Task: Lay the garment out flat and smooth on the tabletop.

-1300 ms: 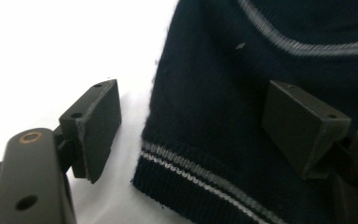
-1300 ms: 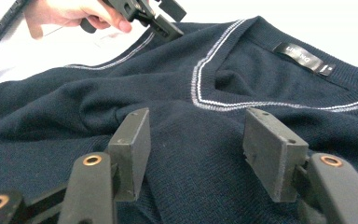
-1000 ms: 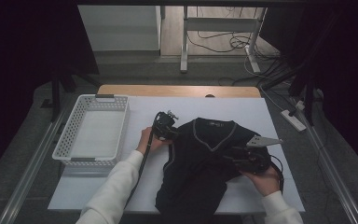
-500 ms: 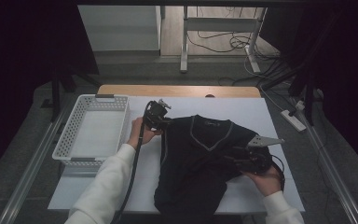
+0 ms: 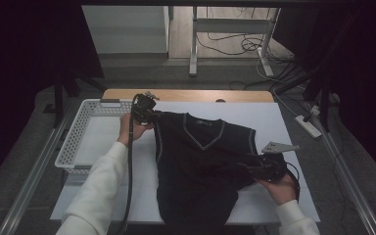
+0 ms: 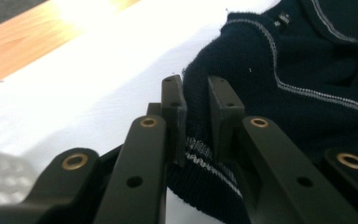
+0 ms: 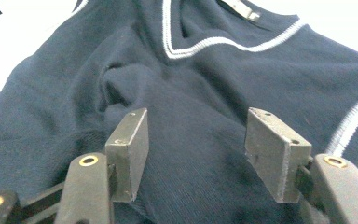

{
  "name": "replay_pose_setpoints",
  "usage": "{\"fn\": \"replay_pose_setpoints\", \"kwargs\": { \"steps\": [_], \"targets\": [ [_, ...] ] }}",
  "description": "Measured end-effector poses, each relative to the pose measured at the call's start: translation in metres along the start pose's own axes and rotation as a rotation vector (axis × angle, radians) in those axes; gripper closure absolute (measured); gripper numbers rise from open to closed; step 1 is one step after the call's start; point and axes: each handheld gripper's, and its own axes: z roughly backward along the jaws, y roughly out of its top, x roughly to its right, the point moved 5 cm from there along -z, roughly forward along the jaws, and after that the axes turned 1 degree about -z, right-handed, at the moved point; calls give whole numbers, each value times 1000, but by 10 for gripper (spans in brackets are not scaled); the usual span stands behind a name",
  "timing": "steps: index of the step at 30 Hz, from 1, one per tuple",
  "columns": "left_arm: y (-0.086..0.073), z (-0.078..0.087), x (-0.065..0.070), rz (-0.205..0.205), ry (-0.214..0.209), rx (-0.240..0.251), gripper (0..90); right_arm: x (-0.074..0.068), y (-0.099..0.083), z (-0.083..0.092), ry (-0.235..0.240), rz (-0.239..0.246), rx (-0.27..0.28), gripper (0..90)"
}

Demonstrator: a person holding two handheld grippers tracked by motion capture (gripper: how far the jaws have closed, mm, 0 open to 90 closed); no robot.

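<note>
The navy vest (image 5: pixel 200 166) is spread on the counter (image 5: pixel 284 117). Its shoulder edge is pinched by the left tongs (image 6: pixel 196 116), just closed, for straightening; the right tongs (image 7: pixel 205 154) are held spread over its body.

vest hem: the lower edge of the navy vest (image 5: pixel 196 161) runs into shadow at the table's near edge in the high view, so its outline there cannot be traced.
right gripper (image 5: pixel 254 169): black on dark knit in the high view, its jaws too dim to make out.
basket (image 6: pixel 0 179): a blurred white patch cut by the left gripper view's bottom-left corner.
person: sleeves (image 5: pixel 95 196) cut off at the bottom edge.
</note>
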Motion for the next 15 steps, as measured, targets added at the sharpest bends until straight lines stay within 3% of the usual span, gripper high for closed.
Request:
{"fn": "replay_pose_setpoints", "kwargs": {
  "steps": [5, 9, 10, 13, 15],
  "targets": [
    [1, 9, -15, 32, 28, 15, 773, 4, -1, 1, -10, -8, 1, 397],
    [0, 6, -19, 56, 40, 6, 737, 3, -1, 1, -12, -6, 1, 396],
    [0, 4, -19, 67, 54, -4, 684, 2, -1, 1, -12, -4, 2, 396],
    [2, 3, -15, 73, 97, -21, 389, 1, -1, 1, -14, 4, 7, 396],
    [5, 7, -6, 63, 61, 0, 328, 0, 0, 2, -14, 10, 14, 396]
  ]
}}
